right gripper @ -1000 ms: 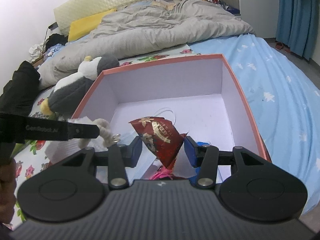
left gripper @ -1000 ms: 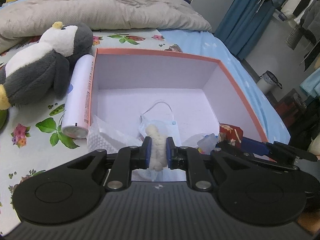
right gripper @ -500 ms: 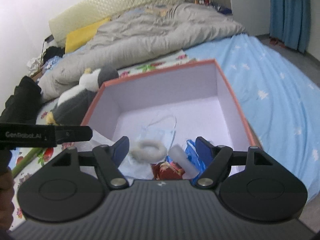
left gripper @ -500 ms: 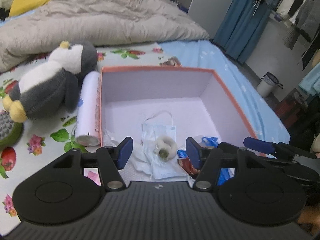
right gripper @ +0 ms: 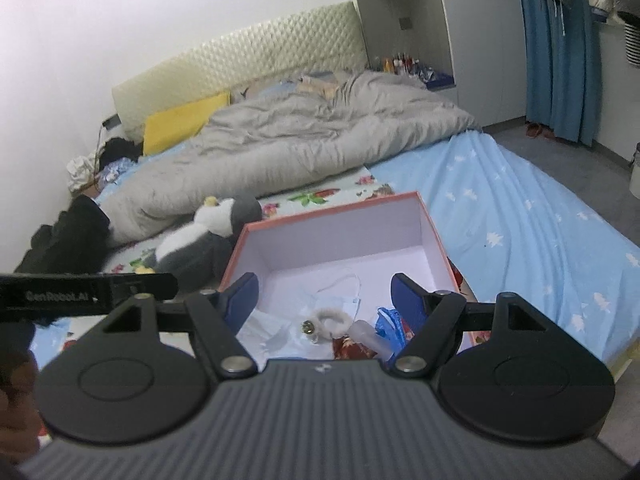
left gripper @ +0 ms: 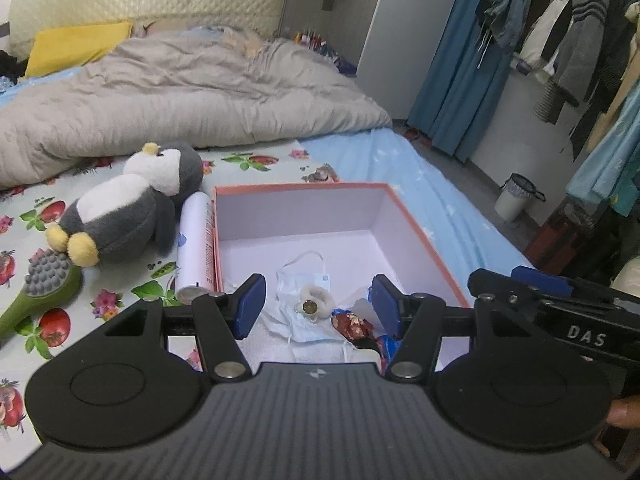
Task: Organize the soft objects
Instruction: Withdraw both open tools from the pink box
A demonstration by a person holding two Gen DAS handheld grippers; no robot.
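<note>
Left gripper (left gripper: pixel 318 306) jaws apart and empty, right gripper (right gripper: pixel 324 300) likewise, fluffy hair tie (left gripper: pixel 316 306), face mask (left gripper: pixel 302 280), red wrapper (left gripper: pixel 354 326) inside orange-rimmed box (left gripper: pixel 300 188).

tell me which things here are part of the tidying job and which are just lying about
Job:
box
face mask
fluffy hair tie
red wrapper
penguin toy

Lying about:
grey duvet
yellow pillow
bin
green brush

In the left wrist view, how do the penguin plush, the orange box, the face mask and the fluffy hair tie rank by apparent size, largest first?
1. Orange box
2. Penguin plush
3. Face mask
4. Fluffy hair tie

The box lies nearer the camera than the plush, yet it is clearly larger. The mask is partly covered by the hair tie.
</note>
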